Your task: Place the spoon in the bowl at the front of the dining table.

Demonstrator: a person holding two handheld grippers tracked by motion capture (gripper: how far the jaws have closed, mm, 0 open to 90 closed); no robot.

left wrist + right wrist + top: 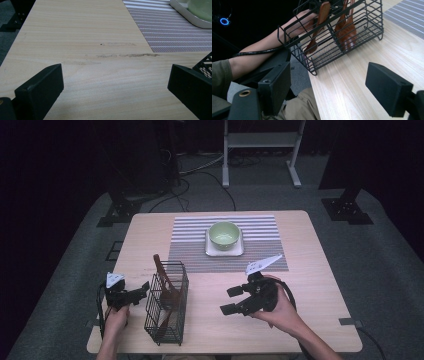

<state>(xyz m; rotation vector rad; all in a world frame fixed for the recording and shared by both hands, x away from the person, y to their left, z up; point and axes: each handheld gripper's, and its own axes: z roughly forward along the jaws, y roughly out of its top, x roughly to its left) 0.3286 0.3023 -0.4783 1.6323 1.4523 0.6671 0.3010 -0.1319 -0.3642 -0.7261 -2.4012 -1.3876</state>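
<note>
Left gripper [142,291] just beside the wire basket [167,320], jaws wide, empty. Wooden spoons [167,287] upright inside. Right gripper [232,301] farther off, likewise agape.

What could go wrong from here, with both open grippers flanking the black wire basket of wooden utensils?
1. The black wire basket stands near the table's front edge; a sideways push from the left gripper, close beside it, might slide or tip it.
2. The brown wooden utensils lean loosely inside; the right gripper may pinch two together or snag a wire when reaching in.
</note>
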